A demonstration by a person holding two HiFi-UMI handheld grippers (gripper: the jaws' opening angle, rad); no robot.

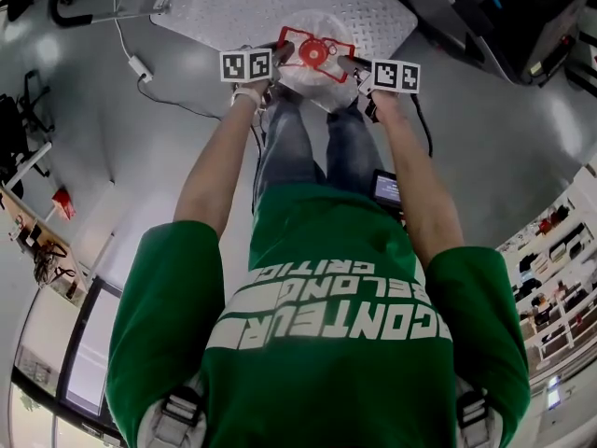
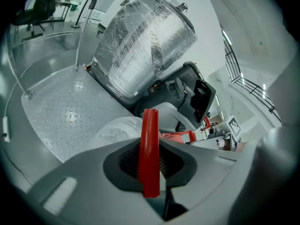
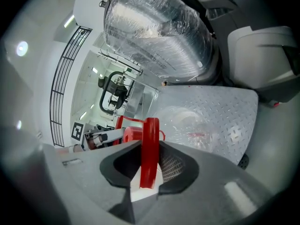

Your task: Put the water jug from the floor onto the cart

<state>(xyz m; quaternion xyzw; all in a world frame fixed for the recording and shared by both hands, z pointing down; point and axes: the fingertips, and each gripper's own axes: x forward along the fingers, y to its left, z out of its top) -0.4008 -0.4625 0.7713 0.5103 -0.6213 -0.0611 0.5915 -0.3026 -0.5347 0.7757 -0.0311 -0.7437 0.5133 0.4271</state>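
Note:
The water jug (image 1: 315, 63) is clear plastic with a red cap (image 1: 313, 54) and a red carrying handle (image 1: 326, 39). It hangs over the near edge of the cart's studded metal deck (image 1: 233, 7); whether it rests on the deck I cannot tell. My left gripper (image 1: 278, 56) is shut on the handle's left side, and the red bar (image 2: 150, 125) runs between its pads. My right gripper (image 1: 350, 65) is shut on the handle's right side (image 3: 151, 135). The jug's body (image 3: 192, 125) shows beyond the right gripper's jaws, above the deck (image 3: 225, 102).
A large machine wrapped in plastic film (image 2: 140, 41) stands behind the cart. The cart's tubular push rail (image 2: 84, 27) rises at its far left. A white cable with an adapter (image 1: 140, 66) lies on the floor at left. Dark equipment (image 1: 504, 17) stands at upper right.

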